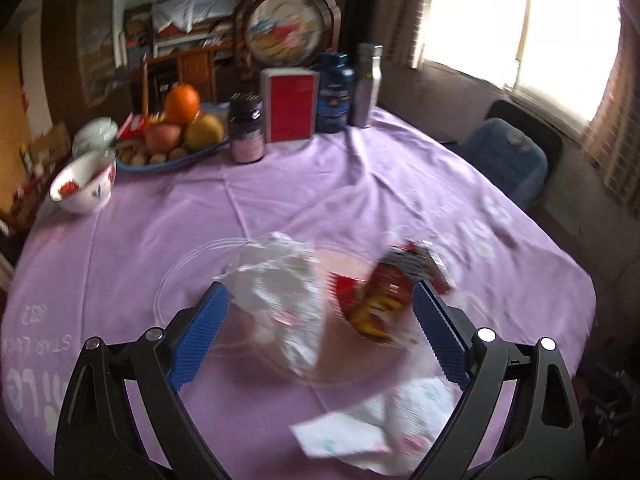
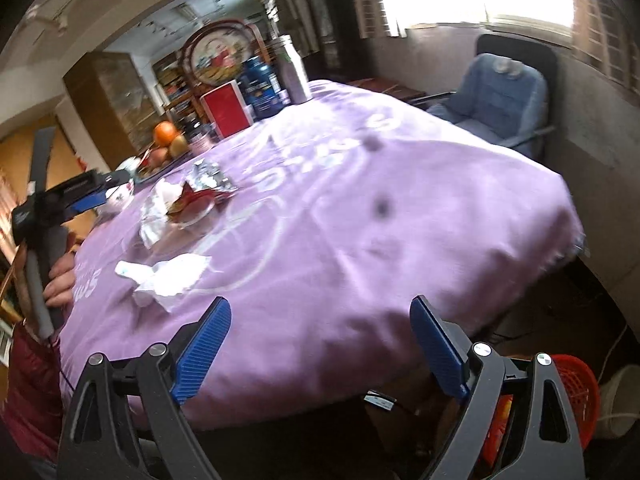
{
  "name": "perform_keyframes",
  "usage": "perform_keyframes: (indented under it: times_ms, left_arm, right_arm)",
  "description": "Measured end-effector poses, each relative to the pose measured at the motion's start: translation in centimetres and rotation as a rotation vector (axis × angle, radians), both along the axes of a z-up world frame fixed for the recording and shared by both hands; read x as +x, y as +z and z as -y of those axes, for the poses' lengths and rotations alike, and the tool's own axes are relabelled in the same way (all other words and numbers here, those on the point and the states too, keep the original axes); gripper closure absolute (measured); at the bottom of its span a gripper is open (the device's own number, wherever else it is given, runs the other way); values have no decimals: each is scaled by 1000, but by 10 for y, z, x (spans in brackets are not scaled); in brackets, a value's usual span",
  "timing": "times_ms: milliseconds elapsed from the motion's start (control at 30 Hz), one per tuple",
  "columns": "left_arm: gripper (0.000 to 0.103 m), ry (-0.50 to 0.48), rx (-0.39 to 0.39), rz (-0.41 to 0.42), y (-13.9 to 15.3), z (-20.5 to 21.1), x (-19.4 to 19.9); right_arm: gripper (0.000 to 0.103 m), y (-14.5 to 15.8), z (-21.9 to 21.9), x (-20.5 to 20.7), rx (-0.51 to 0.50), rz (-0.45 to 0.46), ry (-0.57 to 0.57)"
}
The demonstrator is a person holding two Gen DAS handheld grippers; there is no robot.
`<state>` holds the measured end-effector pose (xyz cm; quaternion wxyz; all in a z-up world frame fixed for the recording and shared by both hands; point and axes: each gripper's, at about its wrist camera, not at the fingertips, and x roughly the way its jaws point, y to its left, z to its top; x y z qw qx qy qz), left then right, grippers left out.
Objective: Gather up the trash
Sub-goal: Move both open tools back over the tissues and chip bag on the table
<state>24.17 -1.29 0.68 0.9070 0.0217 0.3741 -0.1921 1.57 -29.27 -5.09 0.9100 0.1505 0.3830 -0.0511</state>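
On the desk, from left to right: a white crumpled wrapper and a red snack packet lay in a clear glass dish, prob. as trash. The left hand-held gripper hung above them, jaws apart, nothing btw. them. A tissue lay nearer. The right hand-held gripper was also apart and empty, near the red basket on the floor, likely the bin.

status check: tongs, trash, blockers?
Left tongs open, right tongs open, both empty. Crumpled white tissue and red snack wrapper in clear glass plate; white napkin loose. No blockers.

Both wrist views angled down, sharing purple tablecloth and wrappers.
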Motion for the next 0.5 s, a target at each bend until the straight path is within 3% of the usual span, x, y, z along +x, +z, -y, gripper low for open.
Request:
perform_keyframes:
  times_ms: [200,333,433,500]
  left_arm:
    - [13,6,-28,-102,-39,-9,36]
    - [13,34,56,-117,-55,-10,47]
    - [13,98,149,-109,-64,-13,53]
    - [13,143,167,-140,-69,-22,59]
  right_arm:
    - [12,2,-29,29,-25,-17,57]
    - [12,-1,-40,48,-17,-25,87]
    - [12,-1,-50,62,-4,-27,117]
    - [12,1,-57,71,-3,-23,139]
